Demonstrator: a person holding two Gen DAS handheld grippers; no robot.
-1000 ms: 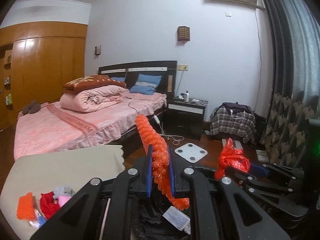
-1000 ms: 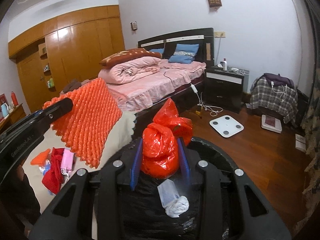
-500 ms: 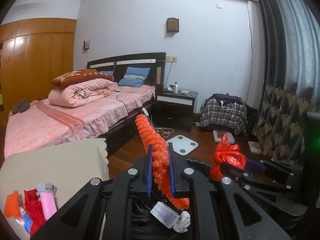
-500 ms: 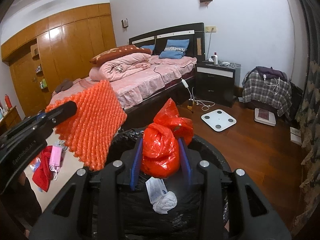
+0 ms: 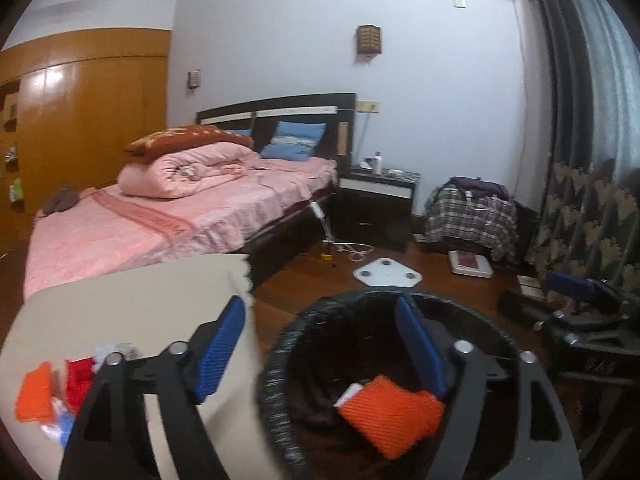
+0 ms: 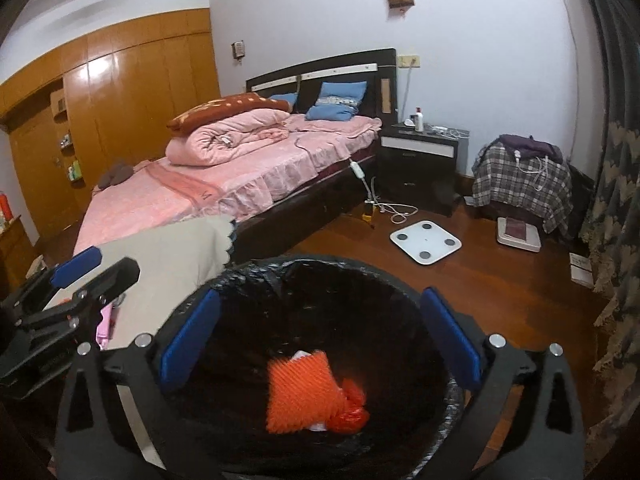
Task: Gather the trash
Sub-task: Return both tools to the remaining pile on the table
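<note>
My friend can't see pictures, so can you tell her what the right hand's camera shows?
The right gripper hangs open over a black-lined trash bin, jaws just opened, nothing between them. Inside lie an orange foam net and a red plastic bag. The left gripper shows at left; behind is a pink bed.

My round bin (image 6: 404, 280) has a shiny black bag in it. Inside lies a bright orange bumpy net sheet (image 6: 300, 396) with a red plastic bag (image 6: 352, 416) next to it. My tongs are black with blue pads (image 6: 450, 338). On the left, the cloth on the table (image 5: 120, 308) is plain beige. Far off, the bed (image 6: 224, 184) is pink, with blue pillows (image 6: 340, 100). The cloth over the stool (image 6: 520, 180) on the right has grey and white checks. The floor (image 6: 500, 280) is brown wood.
</note>
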